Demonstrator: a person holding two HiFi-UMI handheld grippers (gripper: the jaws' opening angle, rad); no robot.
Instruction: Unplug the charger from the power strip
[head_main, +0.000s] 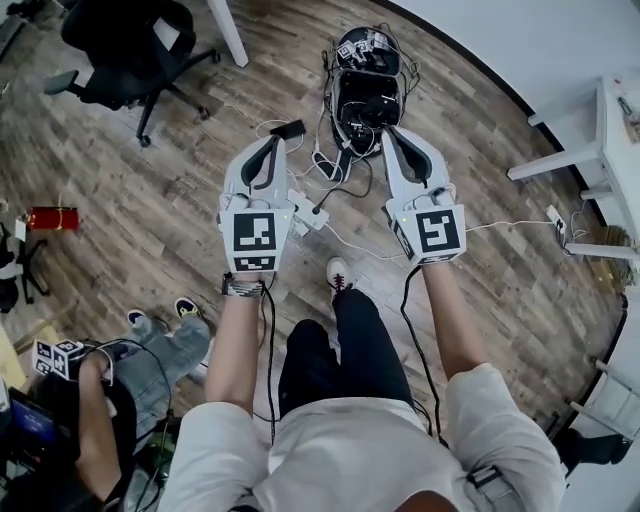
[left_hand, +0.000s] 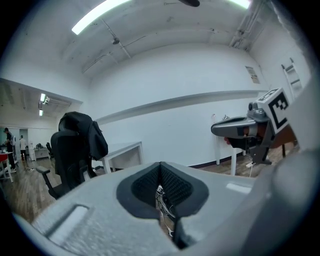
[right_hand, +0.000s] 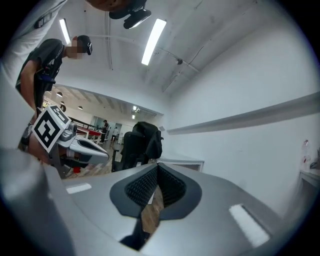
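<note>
In the head view both grippers are held high above the wooden floor, side by side. The left gripper (head_main: 272, 142) is shut with nothing in it, and so is the right gripper (head_main: 392, 135). On the floor far below, a white power strip (head_main: 309, 214) peeks out beside the left gripper, with a dark plug and black cable (head_main: 340, 192) on it. The left gripper view shows its jaws (left_hand: 160, 169) closed and pointing at a white wall, with the right gripper (left_hand: 239, 129) alongside. In the right gripper view its jaws (right_hand: 157, 170) are closed too.
A pile of black gear with tangled cables (head_main: 366, 85) lies on the floor ahead. A black office chair (head_main: 130, 50) stands at upper left and a white table (head_main: 603, 150) at right. A seated person's legs (head_main: 165, 345) and a red cylinder (head_main: 52, 218) are at left.
</note>
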